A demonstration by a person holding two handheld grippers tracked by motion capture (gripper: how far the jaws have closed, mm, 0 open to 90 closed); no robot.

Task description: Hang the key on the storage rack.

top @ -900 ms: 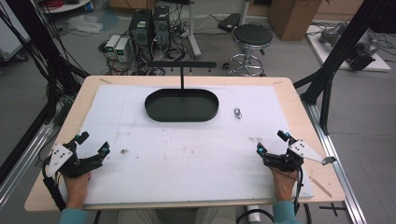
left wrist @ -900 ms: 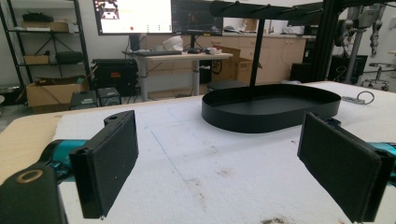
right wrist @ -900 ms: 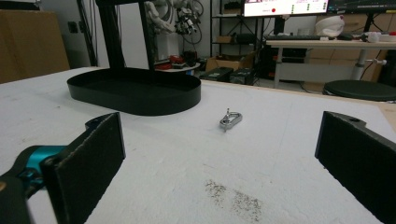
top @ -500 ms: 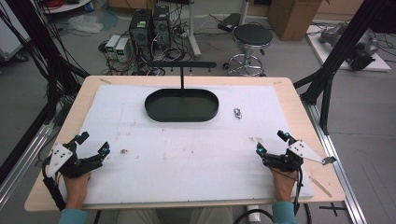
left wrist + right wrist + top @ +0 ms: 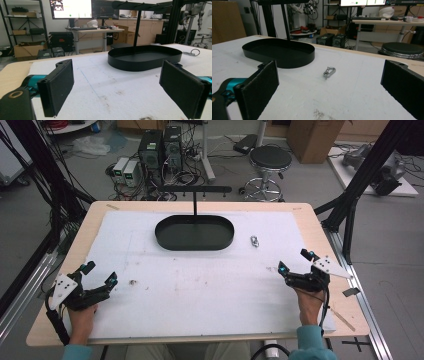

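Silver carabiner clip point(image 5: 255, 241) lies on the white desk point(image 5: 200, 290) at the black tray's point(image 5: 194, 232) three o'clock; left gripper point(image 5: 98, 273) and right gripper point(image 5: 295, 261) fingers released, empty.

A: Any legible text, labels or numbers?
B: None. The monitors point(image 5: 85, 8) behind the table show bright windows, lettering too small to read.
A: On the tray point(image 5: 194, 233) or the clip point(image 5: 255, 241)?
B: No markings can be made out on either.
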